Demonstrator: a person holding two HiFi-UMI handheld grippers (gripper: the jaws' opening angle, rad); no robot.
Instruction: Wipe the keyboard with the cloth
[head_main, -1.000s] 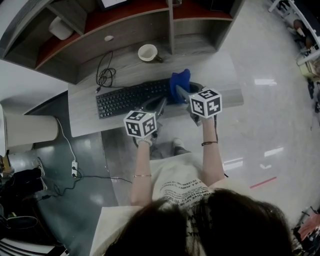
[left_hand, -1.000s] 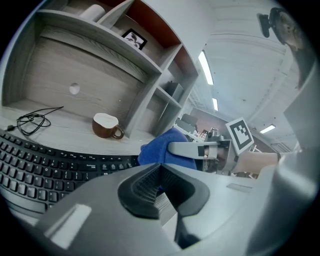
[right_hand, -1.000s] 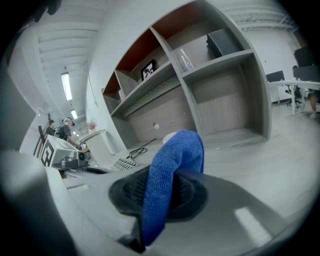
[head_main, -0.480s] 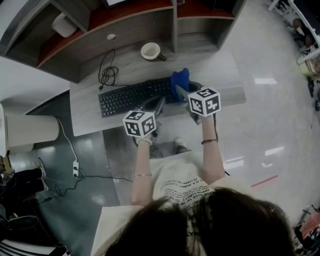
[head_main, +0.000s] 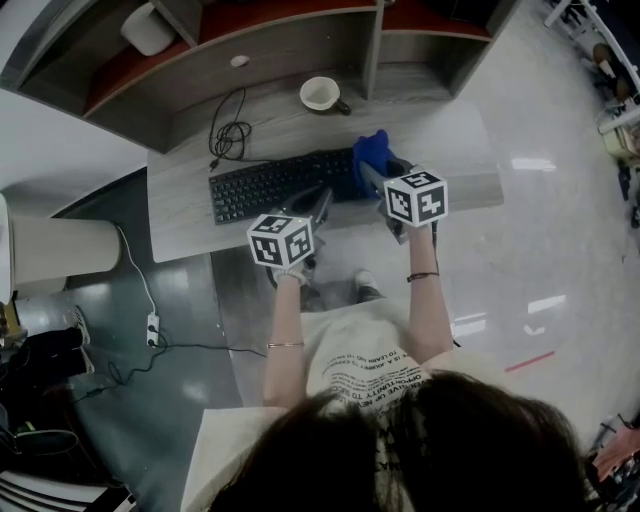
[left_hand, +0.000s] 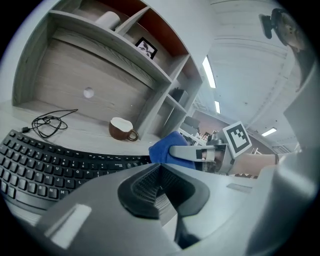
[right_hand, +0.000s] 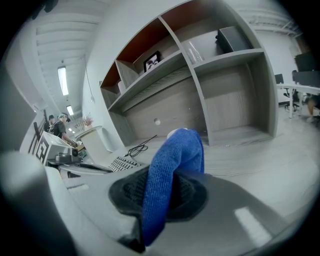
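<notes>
Little has shifted since the earlier frame: the whole scene sits slightly higher in our head view, and the cloth stays at the keyboard's right end. At left, the black keyboard (head_main: 275, 187) lies flat on the worktop (head_main: 185, 225). Our left tool (head_main: 318, 200) hangs near its front edge, jaws pressed together on nothing. Further right, the blue cloth (head_main: 372, 152) stands bunched up, pinched by our right tool (head_main: 370, 176). We judge the wiping is only starting; next we should lower the cloth onto the keys and drag it leftward
</notes>
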